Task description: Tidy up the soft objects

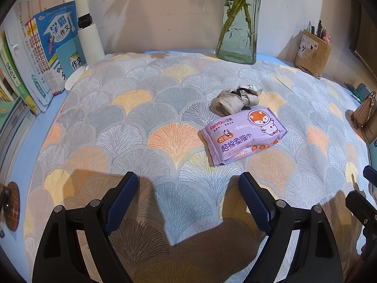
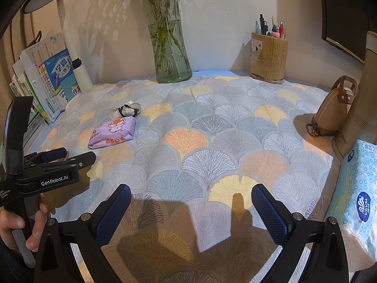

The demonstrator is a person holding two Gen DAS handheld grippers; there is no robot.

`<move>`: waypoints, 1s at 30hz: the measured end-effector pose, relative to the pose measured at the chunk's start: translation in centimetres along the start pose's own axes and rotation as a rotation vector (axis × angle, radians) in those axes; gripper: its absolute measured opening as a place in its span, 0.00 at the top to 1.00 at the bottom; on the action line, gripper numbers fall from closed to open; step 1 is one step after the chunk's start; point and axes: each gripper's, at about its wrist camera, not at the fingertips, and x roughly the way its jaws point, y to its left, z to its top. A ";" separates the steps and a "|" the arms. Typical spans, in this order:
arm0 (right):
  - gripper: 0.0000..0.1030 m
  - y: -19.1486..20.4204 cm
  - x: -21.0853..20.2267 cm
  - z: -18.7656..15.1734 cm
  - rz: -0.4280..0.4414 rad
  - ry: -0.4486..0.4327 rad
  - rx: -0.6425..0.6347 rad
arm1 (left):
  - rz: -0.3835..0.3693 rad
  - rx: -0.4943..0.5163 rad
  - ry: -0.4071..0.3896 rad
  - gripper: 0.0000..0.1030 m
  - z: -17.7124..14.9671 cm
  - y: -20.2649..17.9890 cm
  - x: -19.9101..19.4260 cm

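Nothing looks sorted yet, I'd say. Left gripper (image 1: 188, 188) hangs spread wide, empty, over the cloth (image 1: 141, 122). One wipes pack (image 1: 245, 136) lies ahead, one balled sock bundle (image 1: 238, 99) touching its far edge. Right gripper (image 2: 190, 202) gapes too, holding nothing. One tissue pack (image 2: 358, 188) sits far right by the flask (image 2: 362, 99): three soft things left

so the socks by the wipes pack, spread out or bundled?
Bundled: the socks sit as one crumpled lump touching the wipes pack, not laid flat.
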 end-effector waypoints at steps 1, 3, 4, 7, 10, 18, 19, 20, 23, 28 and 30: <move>0.01 -0.1 0.0 0.0 0.002 0.000 -0.001 | 0.000 0.000 0.000 0.16 0.0 0.0 0.0; 0.01 -0.1 0.0 0.0 0.002 0.000 -0.001 | 0.001 -0.001 0.000 0.16 0.0 0.0 0.0; 0.01 -0.1 0.0 0.0 0.004 0.000 -0.001 | 0.002 -0.002 0.000 0.16 0.0 0.0 0.0; 0.01 -0.1 0.0 0.0 0.006 0.000 -0.001 | 0.001 -0.002 -0.001 0.16 0.0 0.0 -0.1; 0.01 0.0 0.0 0.0 0.005 0.003 0.002 | -0.002 -0.001 -0.002 0.16 0.0 -0.2 -0.2; 0.01 -0.1 0.4 0.0 0.005 0.021 0.021 | -0.035 -0.013 -0.006 0.16 -0.1 -0.1 -0.8; 0.01 -0.2 0.5 0.0 0.004 0.029 0.025 | -0.065 -0.009 -0.009 0.16 0.0 -0.2 -1.2; 0.01 -0.2 0.6 0.1 0.006 0.035 0.029 | -0.088 -0.010 -0.009 0.16 0.1 -0.2 -1.4; 0.01 -0.6 1.0 0.2 0.033 0.066 0.045 | -0.214 -0.018 0.017 0.16 1.3 -0.4 -1.9; 0.01 -1.8 1.6 0.9 0.112 0.154 0.120 | -0.249 0.088 0.027 0.16 3.7 -1.9 -0.1; 0.01 -2.2 1.4 2.1 0.181 0.184 0.167 | -0.250 0.110 0.035 0.16 4.1 -2.3 1.1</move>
